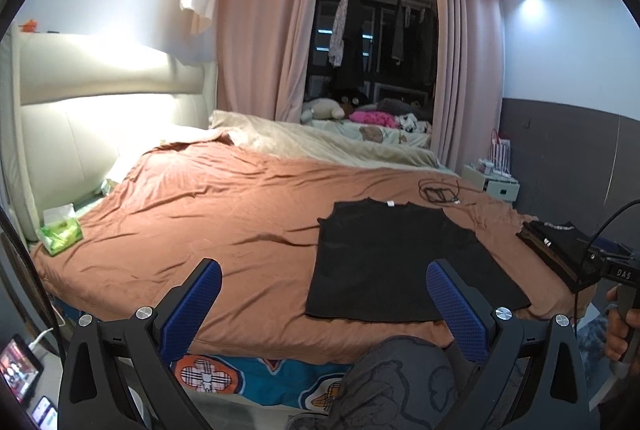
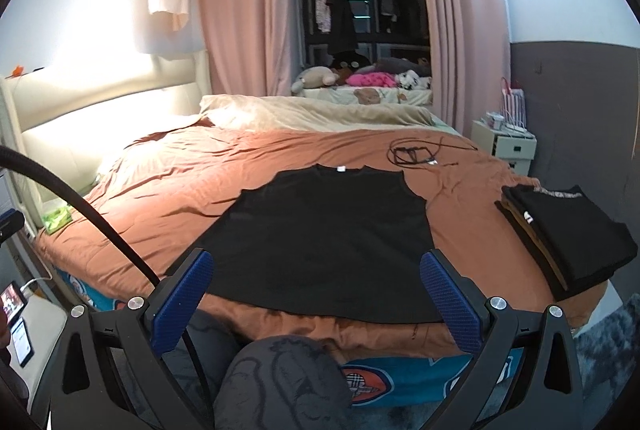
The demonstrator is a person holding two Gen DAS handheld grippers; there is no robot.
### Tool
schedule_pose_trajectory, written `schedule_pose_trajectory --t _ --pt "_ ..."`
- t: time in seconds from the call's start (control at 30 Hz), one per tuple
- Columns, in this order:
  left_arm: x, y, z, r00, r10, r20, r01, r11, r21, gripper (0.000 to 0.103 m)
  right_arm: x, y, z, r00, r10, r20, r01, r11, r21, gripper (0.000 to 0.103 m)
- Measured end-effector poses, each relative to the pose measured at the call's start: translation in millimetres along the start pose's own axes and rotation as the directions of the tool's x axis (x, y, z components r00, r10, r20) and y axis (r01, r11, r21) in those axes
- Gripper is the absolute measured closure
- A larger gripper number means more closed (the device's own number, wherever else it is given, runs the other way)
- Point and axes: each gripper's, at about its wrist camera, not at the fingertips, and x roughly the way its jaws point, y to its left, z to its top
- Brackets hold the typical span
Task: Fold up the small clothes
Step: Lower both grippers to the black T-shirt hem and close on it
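writing: "DAS" on right gripper (image 1: 624, 274) | black shirt (image 2: 320, 242) flat, frame centre | left gripper (image 1: 324, 304) — jaws wide, empty | right — jaws wide, empty

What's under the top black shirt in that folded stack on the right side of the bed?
Under the top black folded shirt, edges of more folded garments show, at least one brown. Only their edges are visible, so their number and type stay hidden. The stack rests on the brown bedspread.

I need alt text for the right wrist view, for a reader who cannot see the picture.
A black sleeveless top lies spread flat on a brown bedsheet, in front of the open right gripper, which holds nothing. A stack of folded dark clothes sits to its right on the bed.
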Motion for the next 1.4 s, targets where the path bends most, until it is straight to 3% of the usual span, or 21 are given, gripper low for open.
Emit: schedule_pose_trajectory --t 0.2,0.53,0.67,0.87,1.4 --pt "36 -3 0 0.998 -0.037 -0.056 0.038 0.999 0.002 0.002 19 -11 6 0.999 -0.032 -0.027 0.032 0.999 0.033 0.000" --pt "109 -11 -6 0.977 -0.096 -0.189 0.095 0.995 -0.015 0.020 58 -32 14 0.988 -0.100 -0.115 0.113 0.987 0.112 0.000" --pt "144 -12 -13 0.960 -0.116 -0.255 0.111 0.993 -0.033 0.034 73 -41 21 0.980 -0.127 -0.154 0.149 0.978 0.146 0.007" --pt "196 -5 -30 0.930 -0.097 -0.353 0.080 0.995 -0.062 0.046 98 -60 23 0.964 -0.137 -0.227 0.186 0.959 0.212 0.023" --pt "280 24 -79 0.845 -0.049 -0.532 0.006 0.997 -0.083 0.064 150 -84 27 0.917 -0.142 -0.372 0.254 0.929 0.271 0.043"
